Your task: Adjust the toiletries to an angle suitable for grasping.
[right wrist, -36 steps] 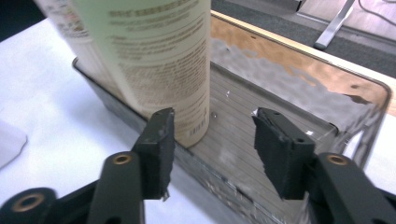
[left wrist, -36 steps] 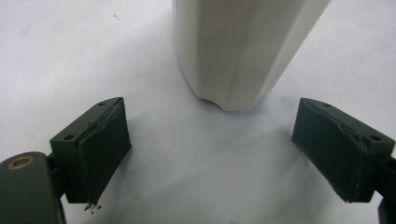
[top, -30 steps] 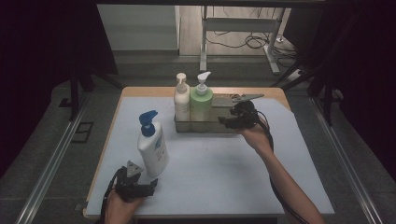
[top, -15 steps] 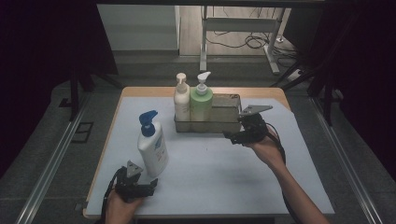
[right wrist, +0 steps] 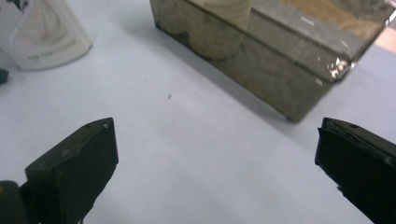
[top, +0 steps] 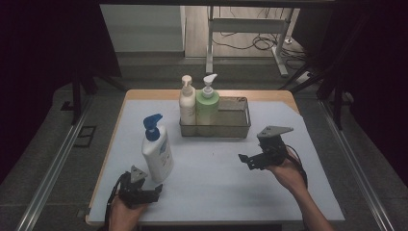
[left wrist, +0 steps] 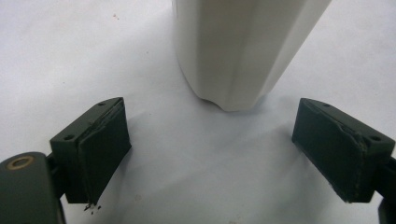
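Observation:
A white lotion bottle with a blue pump [top: 156,149] stands upright at the table's near left. My left gripper [top: 155,188] lies just in front of it, open; in the left gripper view the bottle's base [left wrist: 238,51] stands beyond the fingertips, untouched. A metal mesh basket [top: 236,124] at the back centre holds a cream pump bottle [top: 186,102] and a green pump bottle [top: 208,103] at its left end. My right gripper [top: 246,161] hovers right of centre, in front of the basket. Its jaws have just been opening and nothing is between them. The right gripper view shows the basket's corner [right wrist: 280,88] ahead.
A white sheet [top: 216,192] covers the wooden table, and bare sheet lies between the two grippers. The basket's right half has no bottle in it. Metal rails run along the floor on both sides, and a frame with cables stands behind the table.
My right gripper has drawn back from the basket's right end toward the near right of the table, and its jaws have opened wide. The left gripper and the bottles have not moved.

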Demonstrator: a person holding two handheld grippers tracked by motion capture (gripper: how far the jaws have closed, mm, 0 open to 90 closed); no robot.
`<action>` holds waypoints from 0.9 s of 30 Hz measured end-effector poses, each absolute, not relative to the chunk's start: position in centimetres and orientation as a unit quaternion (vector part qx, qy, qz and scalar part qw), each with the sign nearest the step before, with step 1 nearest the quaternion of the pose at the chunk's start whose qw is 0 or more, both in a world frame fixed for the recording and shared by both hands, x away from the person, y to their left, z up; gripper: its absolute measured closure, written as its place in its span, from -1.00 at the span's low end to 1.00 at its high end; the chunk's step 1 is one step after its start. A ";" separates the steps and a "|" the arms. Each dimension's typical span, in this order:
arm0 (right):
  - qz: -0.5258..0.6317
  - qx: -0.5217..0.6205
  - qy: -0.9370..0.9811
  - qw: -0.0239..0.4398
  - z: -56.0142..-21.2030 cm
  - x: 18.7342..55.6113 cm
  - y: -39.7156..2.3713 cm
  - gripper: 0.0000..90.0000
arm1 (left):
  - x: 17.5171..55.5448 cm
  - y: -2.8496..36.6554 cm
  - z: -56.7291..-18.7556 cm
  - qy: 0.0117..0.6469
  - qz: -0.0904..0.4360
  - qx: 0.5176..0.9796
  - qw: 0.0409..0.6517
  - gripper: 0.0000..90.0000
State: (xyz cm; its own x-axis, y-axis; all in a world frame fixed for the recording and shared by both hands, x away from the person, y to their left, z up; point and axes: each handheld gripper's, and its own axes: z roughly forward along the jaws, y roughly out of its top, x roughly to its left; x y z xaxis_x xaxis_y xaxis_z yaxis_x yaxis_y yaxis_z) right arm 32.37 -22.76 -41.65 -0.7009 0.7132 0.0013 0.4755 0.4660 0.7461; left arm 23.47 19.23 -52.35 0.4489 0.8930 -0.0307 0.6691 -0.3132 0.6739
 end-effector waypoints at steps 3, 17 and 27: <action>0.375 0.359 0.839 0.162 -42.5 31.5 -23.5 -1.00 | 23.5 19.2 -52.3 0.494 0.177 0.791 0.315 -0.76; 0.365 0.381 0.835 0.158 -47.0 28.7 -25.6 -1.00 | 23.5 19.5 -52.1 0.492 0.171 0.793 0.316 -0.70; 0.353 0.392 0.836 0.150 -50.7 28.6 -26.2 -0.96 | 23.4 20.1 -51.6 0.498 0.170 0.790 0.315 -0.58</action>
